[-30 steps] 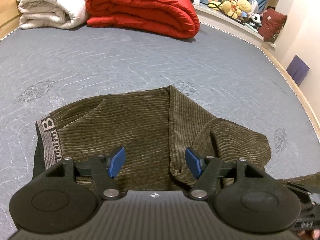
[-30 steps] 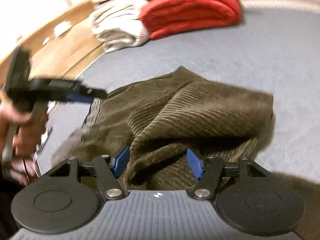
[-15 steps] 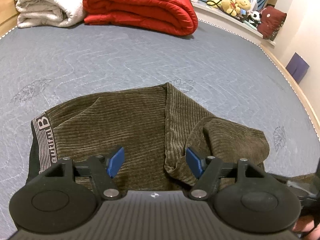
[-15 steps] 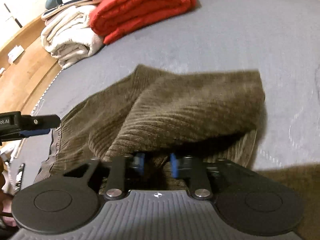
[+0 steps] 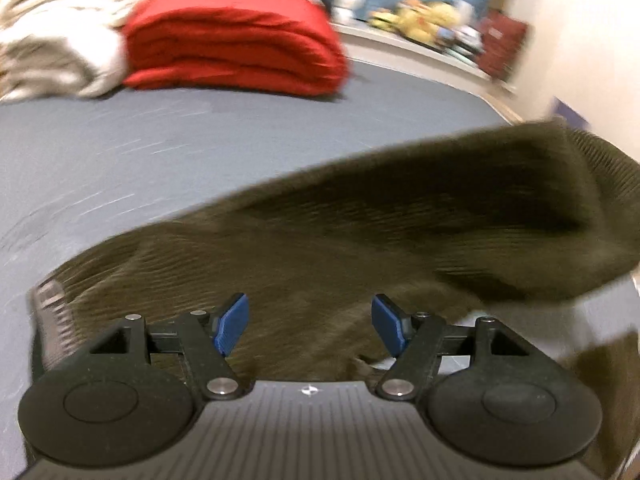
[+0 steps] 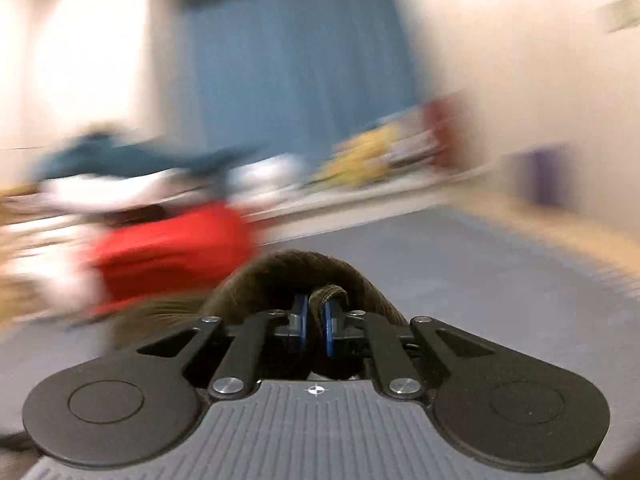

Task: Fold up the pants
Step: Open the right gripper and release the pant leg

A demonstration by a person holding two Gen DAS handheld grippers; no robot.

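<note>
The olive-brown corduroy pants (image 5: 328, 240) lie on the grey bed (image 5: 160, 144), their grey waistband (image 5: 50, 304) at the left. The right end of the pants (image 5: 540, 184) is raised off the bed and blurred. My left gripper (image 5: 310, 326) hovers over the near edge of the pants, open, with nothing pressed between its blue pads. In the right wrist view my right gripper (image 6: 315, 322) is closing its jaws, and its blue pads pinch a bunched fold of the pants (image 6: 298, 270), which arches up in front of them.
A folded red blanket (image 5: 236, 40) and a white blanket (image 5: 52, 32) are stacked at the far side of the bed. Stuffed toys (image 5: 420, 20) sit on a ledge by the blue curtain (image 6: 296, 72). A pale wall (image 5: 580, 40) rises at the right.
My right gripper shut on the pants' edge, then rose and tipped up toward level, lifting the right end of the pants. My left gripper shifted slightly and stayed open.
</note>
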